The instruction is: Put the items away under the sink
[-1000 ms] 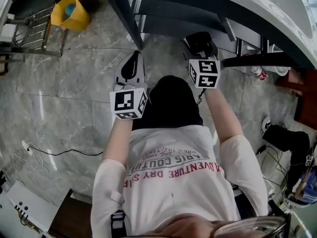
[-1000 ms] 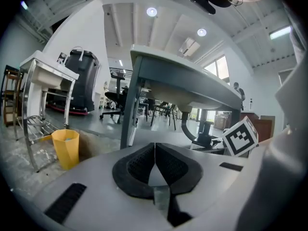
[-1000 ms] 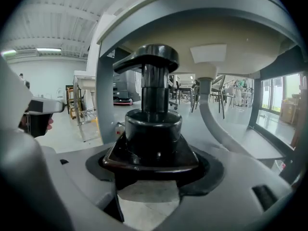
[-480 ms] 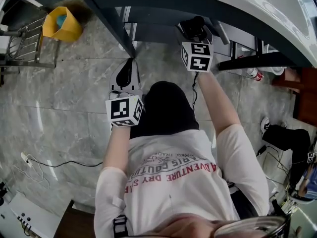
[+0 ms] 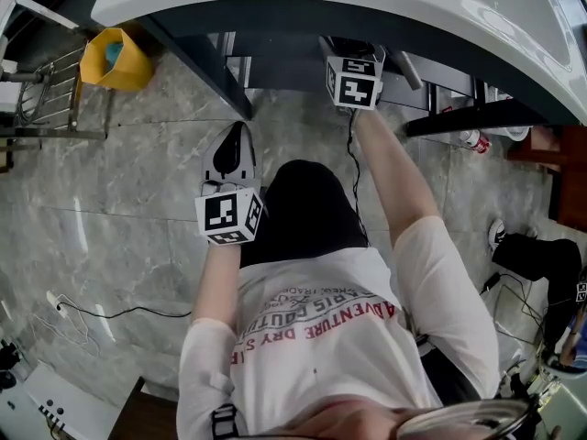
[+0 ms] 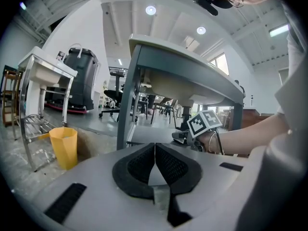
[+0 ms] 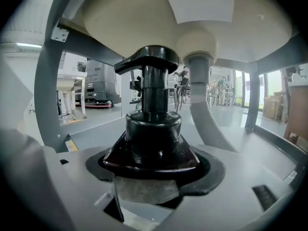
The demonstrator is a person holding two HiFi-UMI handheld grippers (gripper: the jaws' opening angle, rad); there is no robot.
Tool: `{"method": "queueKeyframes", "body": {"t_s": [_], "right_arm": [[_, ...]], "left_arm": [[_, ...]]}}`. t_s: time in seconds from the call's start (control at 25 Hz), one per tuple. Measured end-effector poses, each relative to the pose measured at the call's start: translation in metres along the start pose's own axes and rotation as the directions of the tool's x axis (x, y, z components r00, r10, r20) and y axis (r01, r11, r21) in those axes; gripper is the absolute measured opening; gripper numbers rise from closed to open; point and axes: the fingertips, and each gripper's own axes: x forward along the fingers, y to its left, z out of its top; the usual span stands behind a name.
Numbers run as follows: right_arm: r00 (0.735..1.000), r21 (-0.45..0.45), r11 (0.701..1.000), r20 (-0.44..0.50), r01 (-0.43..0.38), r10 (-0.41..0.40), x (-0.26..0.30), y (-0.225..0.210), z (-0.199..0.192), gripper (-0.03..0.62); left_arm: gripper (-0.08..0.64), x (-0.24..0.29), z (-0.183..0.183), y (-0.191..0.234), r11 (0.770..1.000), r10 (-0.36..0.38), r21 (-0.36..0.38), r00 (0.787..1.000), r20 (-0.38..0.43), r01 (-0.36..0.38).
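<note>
Because the bottle has to go below the basin, my right tongs (image 7: 155, 173) are clamped on the lower, wider part of a black pump bottle (image 7: 154, 129) and reach forward under the sink (image 7: 144, 18). I hold the bottle low and with its pump head (image 7: 150, 59) upward, I think so that it can be set down standing and nothing leaks. I cannot tell if its bottom already touches the grey shelf (image 7: 91, 134).

The bottle is glossy dark plastic, with a round body, a sloped shoulder, a straight neck and a flat spout. Above it, the underside of the basin is matte cream and rounded. A ribbed grey drain hose (image 7: 209, 124) comes down just beside the bottle, so the way in is narrow. The frame leg (image 7: 48, 100) is grey painted metal.

My left tongs (image 6: 155, 150) are pressed together with nothing between the textured black pads. They wait back near my knee because this step needs only one hand. Further out is the grey marbled tile floor (image 5: 119, 200), and a faceted yellow plastic bin (image 5: 117, 58) stands well apart on my left.
</note>
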Motion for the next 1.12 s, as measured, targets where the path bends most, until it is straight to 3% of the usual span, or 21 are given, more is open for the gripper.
{"method": "queueKeyframes", "body": {"t_s": [0.52, 0.84, 1.12], "right_arm": [[0.987, 0.026, 0.989, -0.068, 0.148, -0.146, 0.012, -0.01, 0.0, 0.379], [0.991, 0.012, 0.993, 0.075, 0.114, -0.115, -0.013, -0.007, 0.01, 0.38], [0.978, 0.022, 1.0, 0.206, 0.017, -0.021, -0.098, 0.02, 0.005, 0.377]], "left_arm": [[0.028, 0.0, -0.008, 0.003, 1.0, 0.007, -0.018, 1.0, -0.013, -0.007], [0.027, -0.011, -0.007, 0.001, 1.0, 0.008, -0.008, 1.0, 0.003, -0.008], [0.028, -0.022, -0.008, -0.015, 0.999, -0.038, -0.032, 0.999, 0.027, 0.039]]}}
